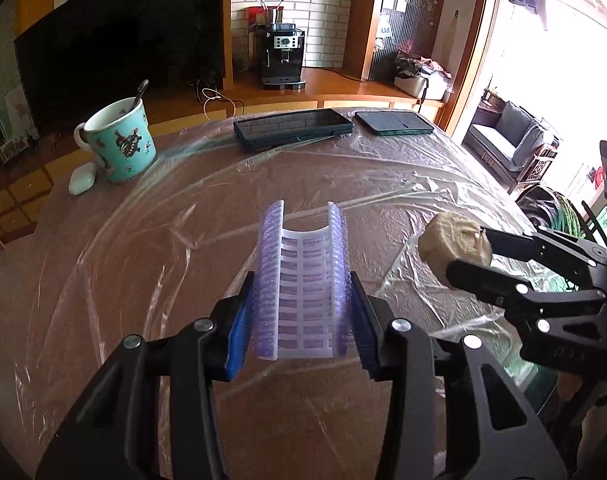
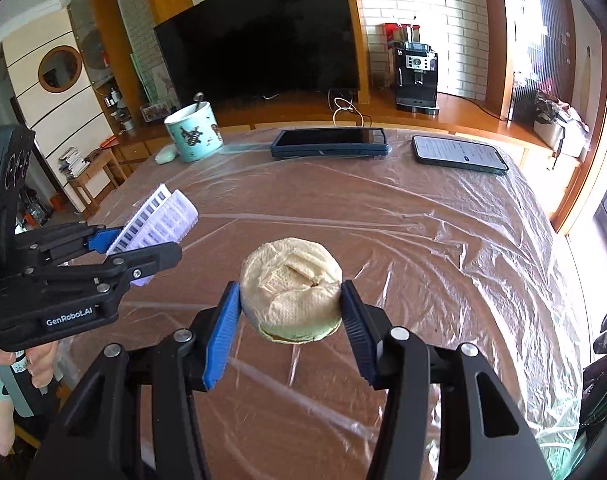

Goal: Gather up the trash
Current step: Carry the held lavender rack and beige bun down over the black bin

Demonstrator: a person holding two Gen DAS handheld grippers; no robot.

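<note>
My left gripper point(image 1: 301, 320) is shut on a curled white and purple plastic sheet point(image 1: 303, 280) with rows of small slots, held above the table; it also shows in the right wrist view point(image 2: 159, 228), with the left gripper point(image 2: 143, 248) at the left. My right gripper point(image 2: 289, 316) is shut on a crumpled beige paper ball point(image 2: 291, 300), held above the table. In the left wrist view the paper ball point(image 1: 453, 242) sits in the right gripper point(image 1: 463, 252) at the right.
The table point(image 2: 443, 248) is covered with wrinkled clear plastic film. At its far edge stand a teal mug point(image 1: 121, 144) with a spoon, a white earbud case point(image 1: 81, 178), a dark tablet point(image 1: 293, 128) and a phone point(image 2: 459, 154). A TV and coffee machine stand behind.
</note>
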